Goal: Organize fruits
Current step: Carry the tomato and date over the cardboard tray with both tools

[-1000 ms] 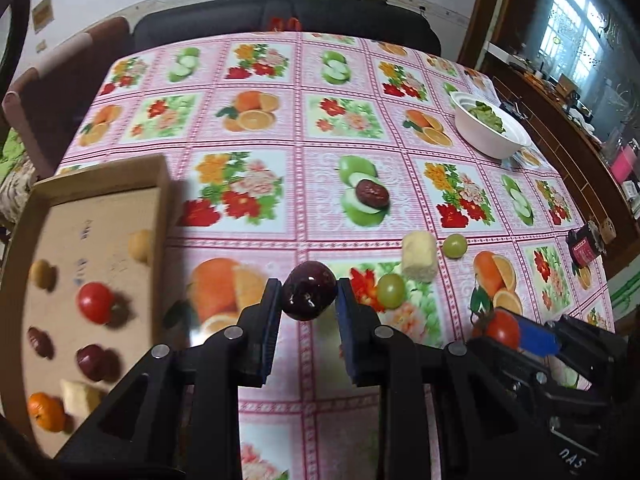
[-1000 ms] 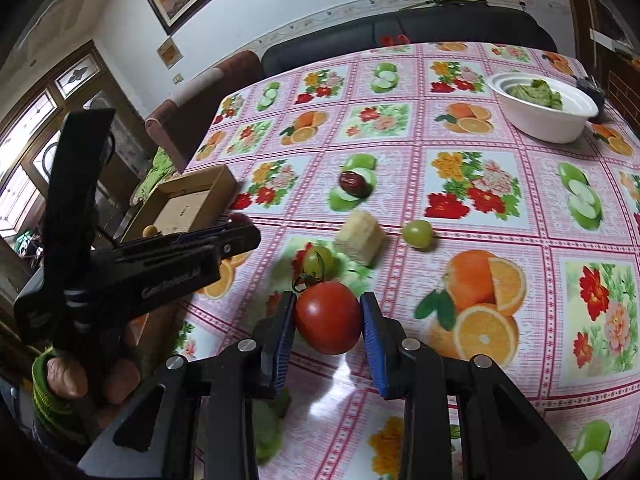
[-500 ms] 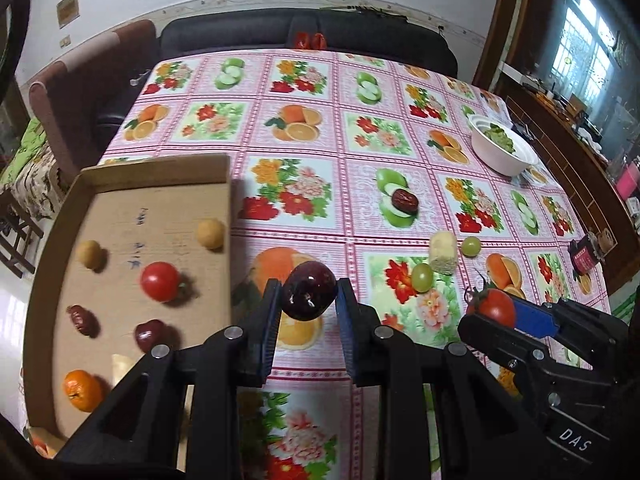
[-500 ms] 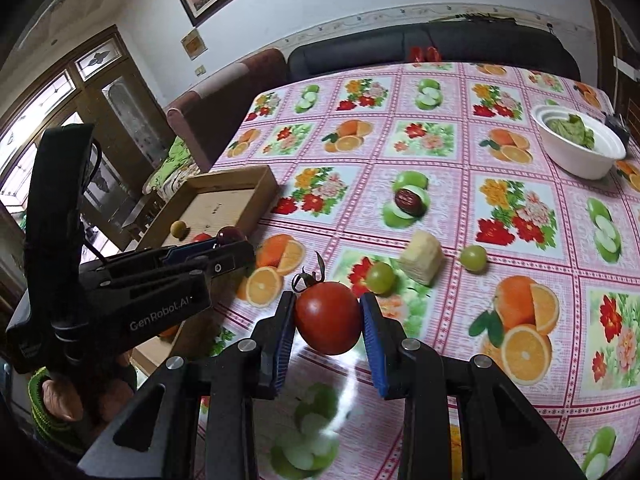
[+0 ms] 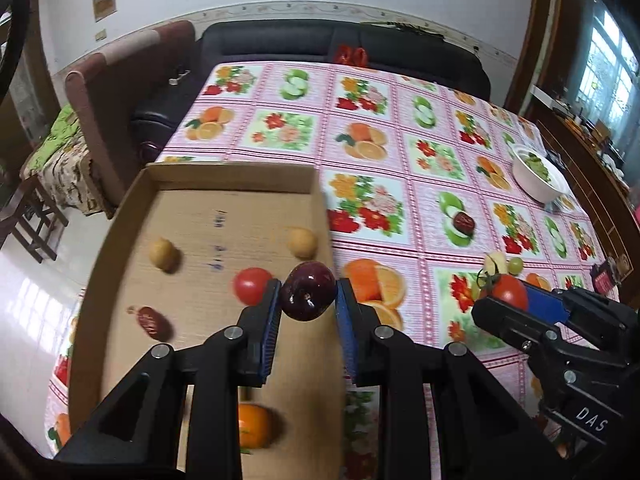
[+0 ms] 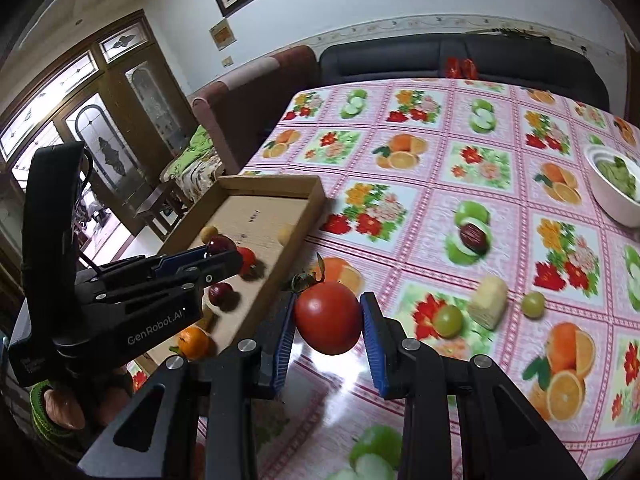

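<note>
My left gripper (image 5: 307, 304) is shut on a dark red plum (image 5: 307, 297) and holds it above the right edge of the cardboard tray (image 5: 224, 170). The tray holds a tomato (image 5: 251, 285), two yellow fruits (image 5: 163, 254), a dark date (image 5: 151, 322) and an orange (image 5: 254, 426). My right gripper (image 6: 328, 320) is shut on a red tomato (image 6: 329, 317) with a green stem, above the tablecloth just right of the tray (image 6: 276, 182). It also shows in the left wrist view (image 5: 510, 292). The left gripper shows in the right wrist view (image 6: 218, 258).
On the fruit-print tablecloth (image 6: 420, 184) lie a dark date (image 6: 474, 235), two green grapes (image 6: 448, 319), and a pale fruit chunk (image 6: 488, 300). A white bowl (image 6: 614, 190) with green contents stands at the right. A dark sofa (image 5: 340, 50) and chairs are beyond the table.
Both grippers have moved left toward the tray with their fruits still held. The left gripper now hangs over the tray's right edge; the right gripper is closer to the tray.
</note>
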`<state>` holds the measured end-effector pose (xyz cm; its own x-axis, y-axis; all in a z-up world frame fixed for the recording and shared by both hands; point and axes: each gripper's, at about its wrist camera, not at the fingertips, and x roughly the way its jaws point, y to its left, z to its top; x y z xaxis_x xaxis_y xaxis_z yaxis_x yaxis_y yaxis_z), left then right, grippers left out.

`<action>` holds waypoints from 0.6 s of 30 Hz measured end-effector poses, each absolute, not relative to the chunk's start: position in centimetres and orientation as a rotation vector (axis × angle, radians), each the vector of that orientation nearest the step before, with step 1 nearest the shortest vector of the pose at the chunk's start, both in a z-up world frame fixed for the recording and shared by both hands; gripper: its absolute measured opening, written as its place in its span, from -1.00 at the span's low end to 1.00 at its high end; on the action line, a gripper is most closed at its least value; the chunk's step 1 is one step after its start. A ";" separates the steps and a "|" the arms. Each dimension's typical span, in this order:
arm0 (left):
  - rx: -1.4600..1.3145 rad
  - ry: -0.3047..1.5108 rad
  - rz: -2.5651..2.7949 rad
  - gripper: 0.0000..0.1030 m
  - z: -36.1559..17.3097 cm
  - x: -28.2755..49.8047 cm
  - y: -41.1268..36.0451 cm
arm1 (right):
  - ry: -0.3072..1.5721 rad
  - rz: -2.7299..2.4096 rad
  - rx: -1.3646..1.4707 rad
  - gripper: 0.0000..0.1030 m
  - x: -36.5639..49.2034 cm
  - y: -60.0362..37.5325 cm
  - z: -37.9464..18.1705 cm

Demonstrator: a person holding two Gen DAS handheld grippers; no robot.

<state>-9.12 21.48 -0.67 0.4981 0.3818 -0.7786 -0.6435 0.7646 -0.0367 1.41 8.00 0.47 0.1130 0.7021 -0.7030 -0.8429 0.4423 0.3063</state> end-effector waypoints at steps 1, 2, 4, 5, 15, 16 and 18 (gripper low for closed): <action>-0.346 0.841 0.642 -0.52 -0.7 -9.3 21.8 | 0.906 1.150 -0.188 -0.37 1.2 8.5 0.6; -0.348 0.839 0.650 -0.52 -0.6 -9.6 22.2 | 0.904 1.153 -0.189 -0.37 1.2 8.8 0.6; -0.360 0.836 0.664 -0.52 -0.7 -10.2 23.1 | 0.900 1.164 -0.195 -0.37 0.9 9.7 0.8; -0.361 0.835 0.669 -0.52 -0.7 -10.4 23.4 | 0.899 1.168 -0.198 -0.37 0.9 10.0 0.8; -0.415 0.829 0.724 -0.52 -0.9 -12.9 27.6 | 0.901 1.207 -0.212 -0.37 0.5 13.8 0.9; -0.419 0.831 0.727 -0.52 -0.9 -13.0 28.1 | 0.903 1.212 -0.214 -0.37 0.4 14.3 0.8; -0.427 0.833 0.734 -0.52 -1.1 -13.1 28.8 | 0.908 1.222 -0.216 -0.37 0.3 15.1 0.7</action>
